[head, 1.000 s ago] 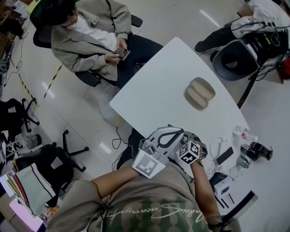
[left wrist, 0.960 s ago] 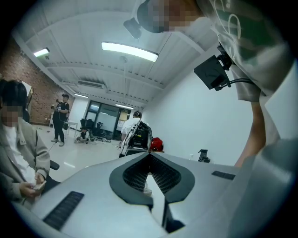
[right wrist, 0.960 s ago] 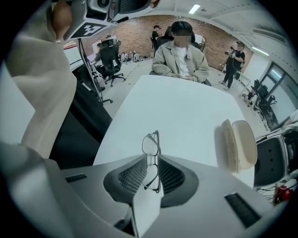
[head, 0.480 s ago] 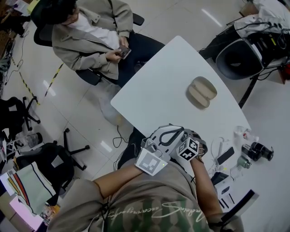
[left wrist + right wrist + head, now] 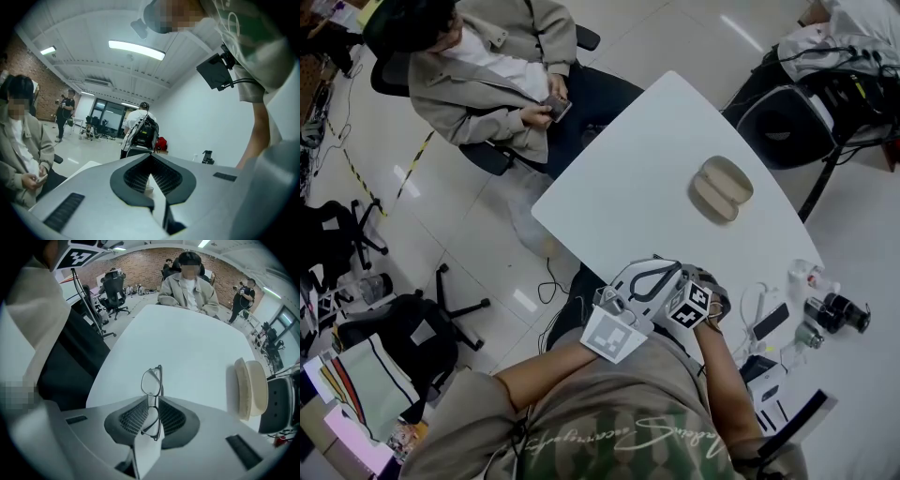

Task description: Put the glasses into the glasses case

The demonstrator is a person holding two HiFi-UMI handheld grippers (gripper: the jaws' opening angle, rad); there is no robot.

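My right claw [image 5: 152, 417] pinches the glasses [image 5: 151, 380]; my left claw [image 5: 151, 180] is pressed together, empty. Next, I'd carry them across the tabletop [image 5: 628, 178] to the glasses case [image 5: 721, 189].

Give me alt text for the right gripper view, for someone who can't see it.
The right tongs are shut on glasses, held edge-on, with a white table beyond. An open beige case lies on it at the right, and a person sits at the far side.
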